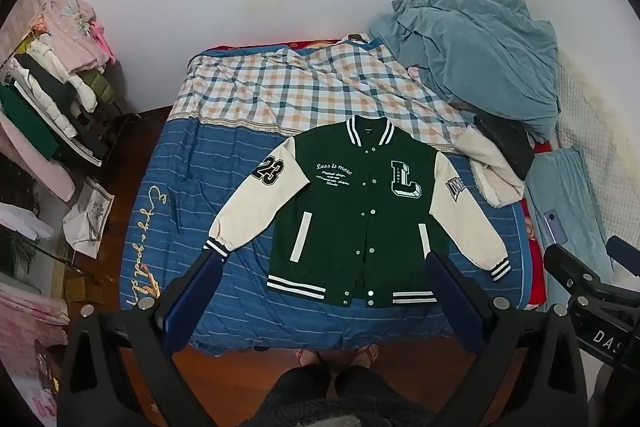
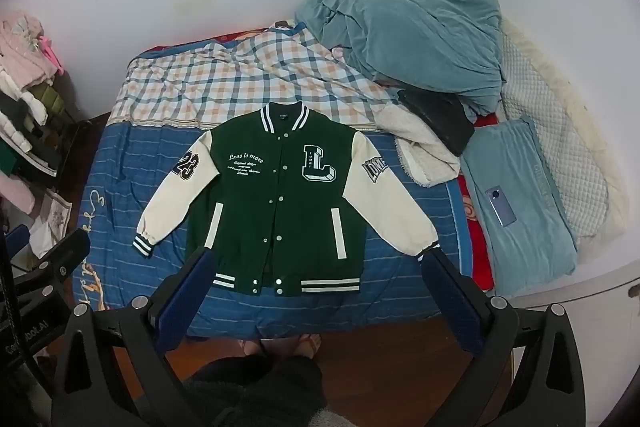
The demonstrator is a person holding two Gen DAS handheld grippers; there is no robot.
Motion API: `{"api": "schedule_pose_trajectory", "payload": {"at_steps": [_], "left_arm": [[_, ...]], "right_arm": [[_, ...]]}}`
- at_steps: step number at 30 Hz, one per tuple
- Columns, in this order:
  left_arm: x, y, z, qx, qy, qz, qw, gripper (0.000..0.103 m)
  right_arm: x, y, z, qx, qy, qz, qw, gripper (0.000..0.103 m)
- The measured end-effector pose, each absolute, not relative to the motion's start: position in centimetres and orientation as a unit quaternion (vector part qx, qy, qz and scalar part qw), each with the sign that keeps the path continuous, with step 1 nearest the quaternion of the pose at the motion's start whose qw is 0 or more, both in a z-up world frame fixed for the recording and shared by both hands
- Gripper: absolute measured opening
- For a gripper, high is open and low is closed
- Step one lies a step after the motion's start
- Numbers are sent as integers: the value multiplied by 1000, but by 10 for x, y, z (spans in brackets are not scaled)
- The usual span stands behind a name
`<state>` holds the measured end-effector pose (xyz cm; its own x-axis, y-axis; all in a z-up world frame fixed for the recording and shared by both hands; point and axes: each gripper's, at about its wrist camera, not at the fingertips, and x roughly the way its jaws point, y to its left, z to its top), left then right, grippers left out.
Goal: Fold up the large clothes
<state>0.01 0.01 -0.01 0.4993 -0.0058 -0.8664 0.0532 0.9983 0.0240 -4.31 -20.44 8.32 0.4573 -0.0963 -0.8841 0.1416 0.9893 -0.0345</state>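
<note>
From the left wrist camera, the green varsity jacket with cream sleeves (image 1: 356, 211) lies flat and face up on the blue striped bedspread (image 1: 224, 195), snaps closed down the front, collar toward the wall, both sleeves angled outward and down. The left gripper (image 1: 324, 263) hangs above the near end of the bed with its two blue-padded fingers (image 1: 208, 275) spread wide, holding nothing; the jacket's hem shows between them. Beyond the collar the checked orange-and-blue sheet (image 1: 288, 87) covers the far half of the bed, and a crumpled teal blanket (image 1: 476, 51) is heaped in the far right corner. A rack of stacked clothes (image 1: 56, 83) stands to the left of the bed. The right gripper's black frame shows at the right edge. From the right wrist camera, the same jacket (image 2: 280, 203) sits centred on the bedspread (image 2: 120, 187), its right cuff just beside the right-hand finger. The right gripper (image 2: 320, 263) is likewise spread wide and empty above the hem. A blue phone (image 2: 500, 205) rests on a folded teal towel (image 2: 520, 227) to the right of the jacket, well apart from it.
</note>
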Motion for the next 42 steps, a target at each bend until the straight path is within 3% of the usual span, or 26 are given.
{"api": "schedule_pose_trajectory", "payload": {"at_steps": [42], "left_arm": [[4,4,4,23,500,-15,866,103]], "right_arm": [[-32,-199,86,22,516,-68,853,103]]}}
